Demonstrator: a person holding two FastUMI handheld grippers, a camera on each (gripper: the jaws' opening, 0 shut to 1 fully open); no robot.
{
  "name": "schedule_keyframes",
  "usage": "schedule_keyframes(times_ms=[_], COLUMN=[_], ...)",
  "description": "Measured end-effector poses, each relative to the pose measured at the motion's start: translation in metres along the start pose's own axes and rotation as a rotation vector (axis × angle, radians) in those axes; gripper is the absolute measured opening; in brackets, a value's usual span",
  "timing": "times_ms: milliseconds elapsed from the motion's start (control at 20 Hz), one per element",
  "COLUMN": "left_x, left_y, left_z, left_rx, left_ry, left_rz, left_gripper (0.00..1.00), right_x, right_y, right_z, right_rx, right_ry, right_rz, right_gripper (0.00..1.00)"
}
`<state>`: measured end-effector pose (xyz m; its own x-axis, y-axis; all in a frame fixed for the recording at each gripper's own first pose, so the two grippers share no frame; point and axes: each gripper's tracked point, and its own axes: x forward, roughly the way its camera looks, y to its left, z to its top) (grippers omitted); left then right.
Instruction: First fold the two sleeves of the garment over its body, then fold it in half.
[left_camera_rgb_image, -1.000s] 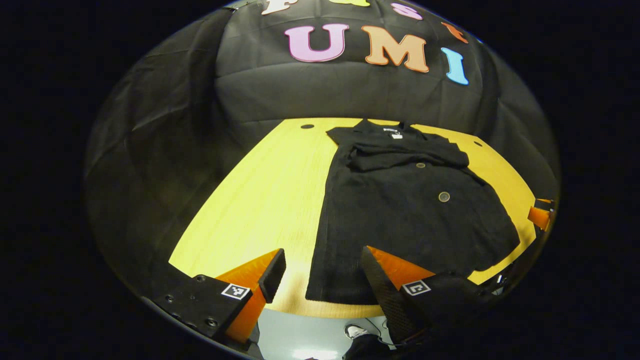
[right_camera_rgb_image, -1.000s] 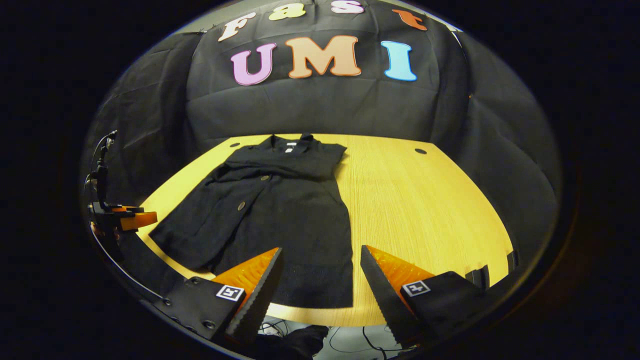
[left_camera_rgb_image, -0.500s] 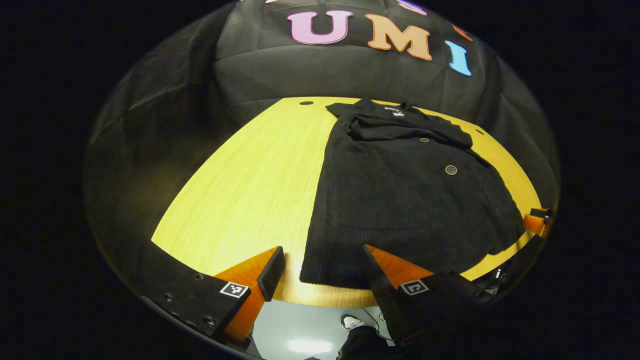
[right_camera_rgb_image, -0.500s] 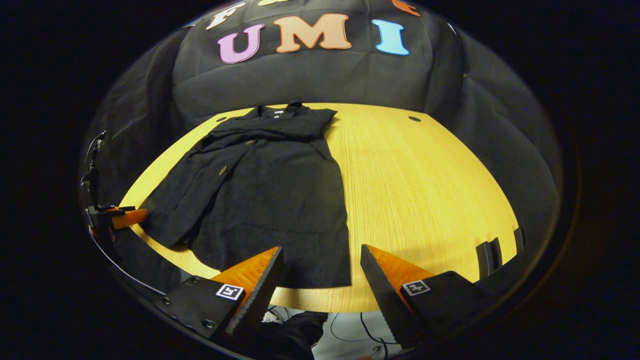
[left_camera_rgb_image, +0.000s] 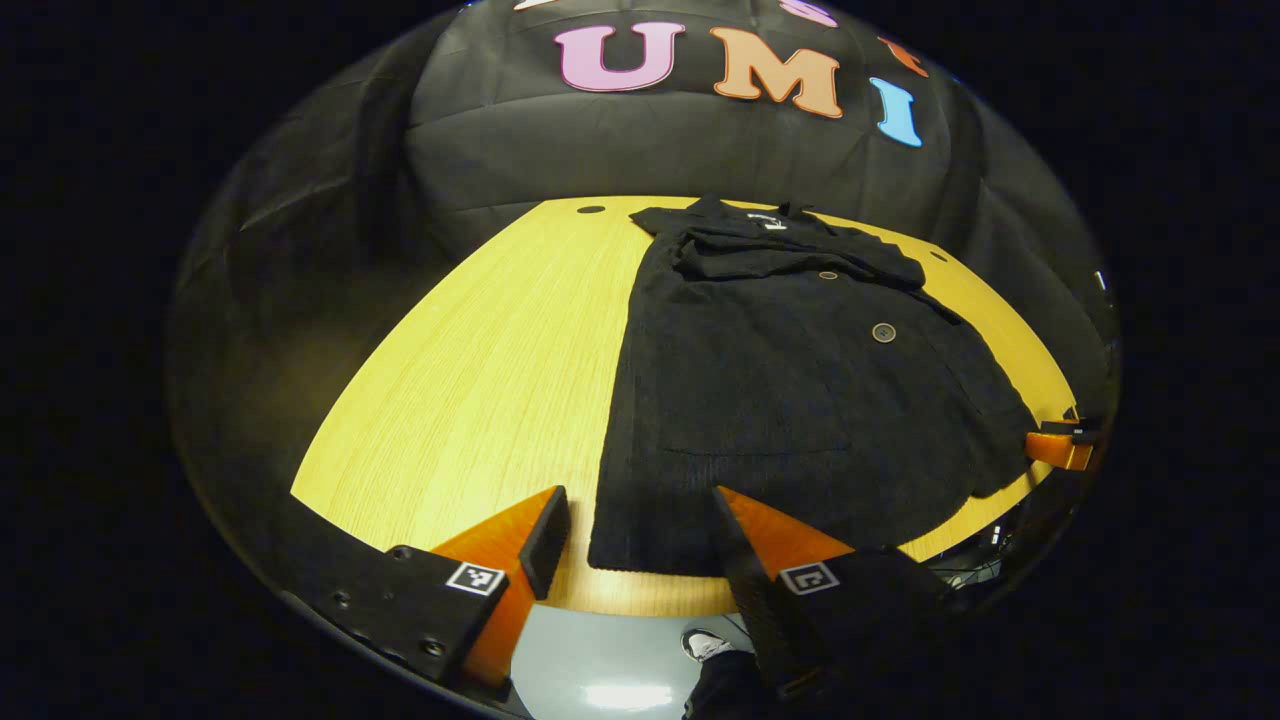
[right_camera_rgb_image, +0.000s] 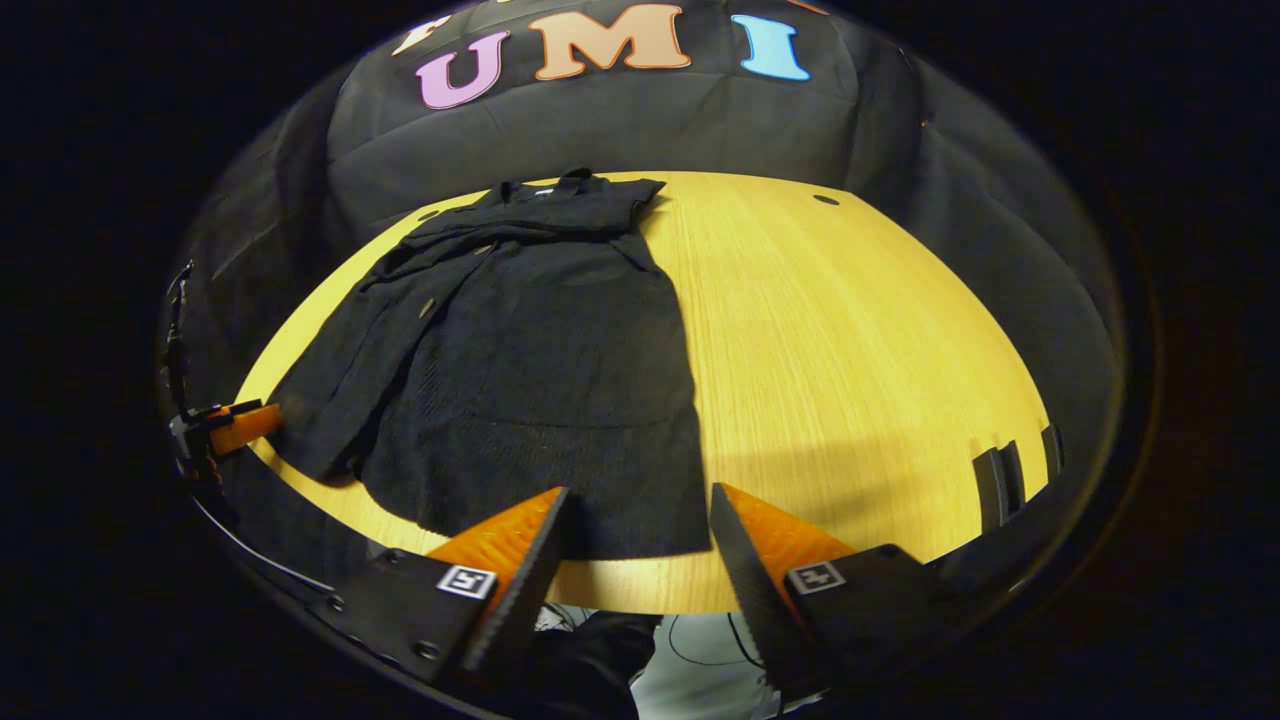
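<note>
A black buttoned garment lies flat on the yellow wooden table, collar at the far end and both sleeves folded across its upper body. In the left gripper view my left gripper is open, hovering at the garment's near left hem corner with nothing between its fingers. The right gripper view has the same garment left of centre. My right gripper is open over the near right hem corner, holding nothing. The other gripper shows small at the edge of each view, right gripper and left gripper.
The table's near edge runs just under both grippers, with grey floor and a shoe below it. Cables lie on the floor. Black cloth walls close the far side. Bare wood stretches either side of the garment.
Both grippers have moved forward and down toward the garment's near hem, so the table and garment look closer. Both stay open and the garment has not moved.
</note>
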<state>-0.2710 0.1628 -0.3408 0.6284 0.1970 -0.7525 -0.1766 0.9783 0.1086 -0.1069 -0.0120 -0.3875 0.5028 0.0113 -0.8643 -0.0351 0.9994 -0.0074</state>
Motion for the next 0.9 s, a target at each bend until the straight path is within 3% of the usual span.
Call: schedule_keyframes(times_ms=[50, 100, 250, 350, 650, 900], left_x=[0.005, 0.008, 0.011, 0.008, 0.007, -0.017], left_y=[-0.006, -0.012, -0.016, -0.017, -0.018, -0.016], left_z=[0.002, 0.003, 0.008, 0.007, 0.016, 0.079], left_rx=[0.003, 0.002, -0.066, -0.089, -0.134, -0.185], left_ry=[-0.004, -0.005, -0.017, -0.014, 0.031, -0.093], left_rz=[-0.009, -0.027, -0.048, -0.059, -0.078, -0.143], left_gripper=[0.70, 0.61, 0.05, 0.00, 0.00, 0.00], right_x=[-0.002, -0.002, 0.000, -0.002, -0.022, -0.053], right_y=[0.005, 0.009, 0.017, 0.020, 0.037, 0.050], right_z=[-0.001, 0.001, 0.001, 0.000, 0.035, 0.099], right_rx=[-0.011, -0.018, -0.015, 0.020, 0.048, 0.068], right_ry=[0.008, 0.004, -0.018, -0.011, -0.108, -0.264], right_rz=[0.011, 0.023, 0.044, 0.053, 0.123, 0.174], right_gripper=[0.73, 0.58, 0.14, 0.05, 0.03, 0.03])
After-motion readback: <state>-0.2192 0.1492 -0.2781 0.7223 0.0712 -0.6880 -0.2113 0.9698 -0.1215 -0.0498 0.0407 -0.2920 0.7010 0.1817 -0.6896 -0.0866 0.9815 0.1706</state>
